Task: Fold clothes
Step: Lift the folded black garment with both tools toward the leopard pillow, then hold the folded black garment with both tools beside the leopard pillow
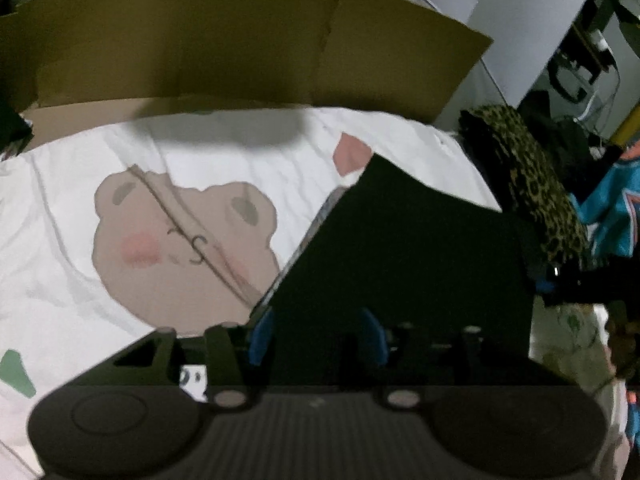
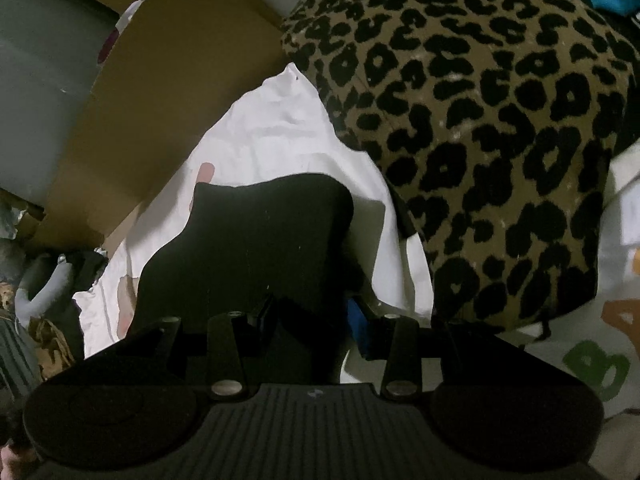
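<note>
My left claw [image 1: 318, 334] stands about half open, blue pads apart, with the near edge of the black garment [image 1: 404, 248] lying between them. I can't see the pads pressing on the cloth, so I read it as released rather than gripped. The garment lies folded on the white sheet [image 1: 64, 240], its left edge running diagonally up from the claw. Beside that edge the sheet carries a brown bear face [image 1: 176, 248] with pink cheeks, creased across by a fold; I can read no words on it.

My right claw [image 2: 312, 316] is likewise roughly half open. The garment [image 2: 256, 240] spreads out just ahead of its fingers, and its near part lies in the gap between them, but the fingertips are dark against dark cloth and I cannot tell whether they touch it.

To the right, touching the sheet, is a leopard-print cloth [image 2: 472, 128]. Behind the sheet stands brown cardboard [image 1: 200, 44]. On the sheet at far right there are coloured printed shapes [image 2: 596, 368], perhaps letters, too distorted to read.
</note>
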